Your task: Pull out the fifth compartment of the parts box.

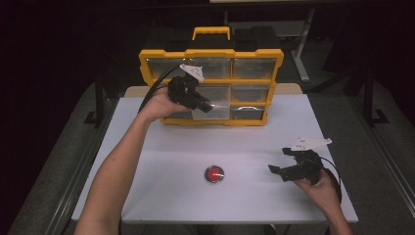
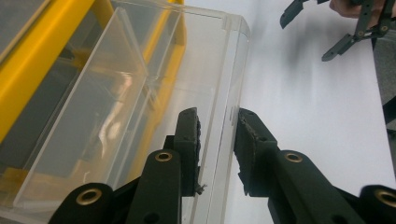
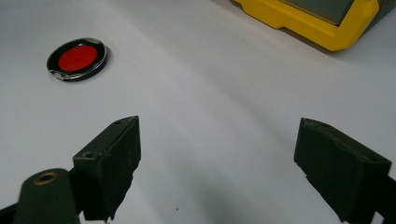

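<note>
left gripper [image 2: 215, 149] fingers clamp clear, smooth plastic drawer [image 2: 140, 93] wall

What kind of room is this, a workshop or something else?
Probably a lab or studio set up for recording handwork, not a working shop. A bare white table stands in a dark room, holding a yellow organizer case of clear drawers and a small red-centred disc; each hand holds a cabled claw.

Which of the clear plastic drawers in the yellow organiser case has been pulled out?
The middle clear plastic drawer juts out of the yellow organiser case, its front wall gripped by the left gripper; the other drawers sit flush.
</note>
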A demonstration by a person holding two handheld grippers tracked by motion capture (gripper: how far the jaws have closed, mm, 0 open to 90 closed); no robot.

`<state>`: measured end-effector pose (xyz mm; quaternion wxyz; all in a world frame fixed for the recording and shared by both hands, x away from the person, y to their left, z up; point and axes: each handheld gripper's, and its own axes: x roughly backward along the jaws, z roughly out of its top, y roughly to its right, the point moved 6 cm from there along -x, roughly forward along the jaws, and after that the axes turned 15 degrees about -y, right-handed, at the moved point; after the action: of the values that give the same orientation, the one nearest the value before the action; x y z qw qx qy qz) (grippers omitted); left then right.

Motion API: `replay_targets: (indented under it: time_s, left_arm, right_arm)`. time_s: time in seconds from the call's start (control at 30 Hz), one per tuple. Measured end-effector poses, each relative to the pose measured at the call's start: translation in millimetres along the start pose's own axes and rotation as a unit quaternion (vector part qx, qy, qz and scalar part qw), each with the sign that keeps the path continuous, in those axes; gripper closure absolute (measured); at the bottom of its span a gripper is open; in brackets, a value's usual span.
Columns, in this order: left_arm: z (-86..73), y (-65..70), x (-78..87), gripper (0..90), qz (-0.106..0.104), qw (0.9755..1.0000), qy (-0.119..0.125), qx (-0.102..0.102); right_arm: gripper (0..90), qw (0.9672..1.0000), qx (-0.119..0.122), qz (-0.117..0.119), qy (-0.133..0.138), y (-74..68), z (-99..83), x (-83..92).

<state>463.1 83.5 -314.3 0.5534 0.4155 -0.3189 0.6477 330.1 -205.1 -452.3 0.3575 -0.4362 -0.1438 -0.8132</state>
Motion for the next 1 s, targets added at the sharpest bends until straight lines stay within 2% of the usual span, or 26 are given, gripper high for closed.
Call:
replay_targets:
  time_s: [0.53, 0.9, 1.0]
  left_arm:
    - [-1.4, 12.2, 2.4, 72.6, -0.01, 0.9999, 0.0, -0.014]
    - [-5.6, 14.0, 1.3, 72.0, -0.016, 0.9998, 0.004, -0.013]
    - [-5.8, 14.4, -0.1, 71.5, -0.02, 0.9998, 0.006, -0.007]
  right_arm:
    - [13.8, 1.0, 0.0, 0.002, 0.0, -2.3, 0.7, -1.4]
    - [13.8, 1.0, -0.001, 0.004, -0.003, -3.3, 0.6, -2.7]
    - [13.8, 1.0, -0.001, 0.004, -0.003, -3.9, 1.0, -3.4]
